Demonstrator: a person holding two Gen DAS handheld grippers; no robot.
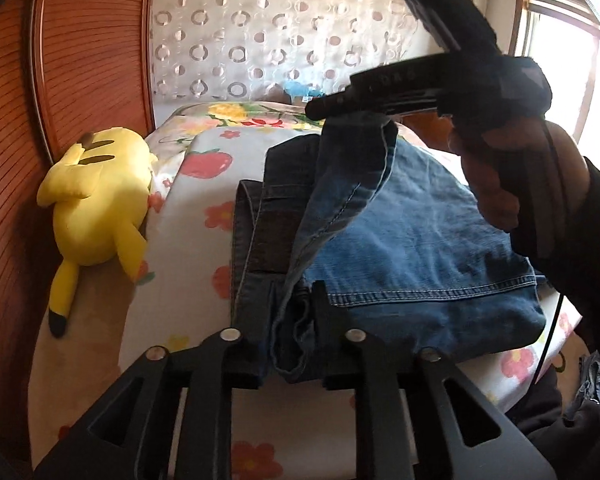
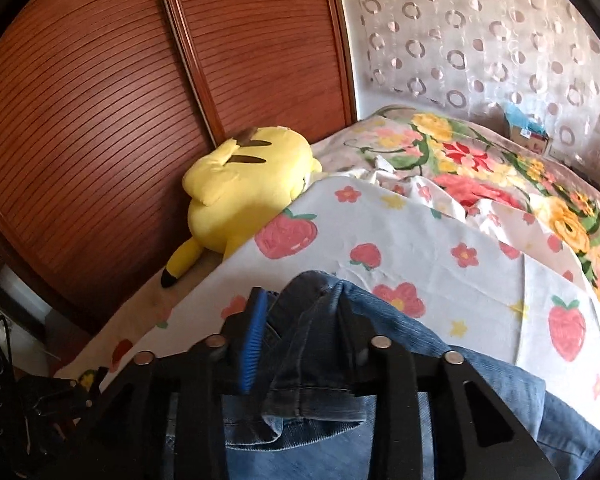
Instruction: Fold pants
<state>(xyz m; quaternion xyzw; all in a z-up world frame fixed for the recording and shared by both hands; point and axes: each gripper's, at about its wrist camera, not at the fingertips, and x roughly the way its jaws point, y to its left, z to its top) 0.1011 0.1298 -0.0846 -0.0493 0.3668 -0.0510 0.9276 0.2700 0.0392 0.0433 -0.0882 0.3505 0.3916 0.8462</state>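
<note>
Blue denim pants point(image 1: 412, 248) lie on the bed, partly folded. My left gripper point(image 1: 286, 320) is shut on a bunched edge of the pants at the near side. My right gripper point(image 1: 320, 110) shows in the left wrist view above the far end, shut on a pants fold that hangs from it. In the right wrist view my right gripper point(image 2: 306, 312) pinches the bunched denim point(image 2: 312, 360) between its fingers, lifted over the bed.
The bed sheet point(image 1: 196, 240) has strawberry and flower prints. A yellow plush toy point(image 1: 100, 192) lies at the bed's left edge by a wooden slatted wardrobe point(image 1: 80, 60). A floral blanket point(image 2: 500, 168) and padded headboard point(image 2: 480, 32) are behind.
</note>
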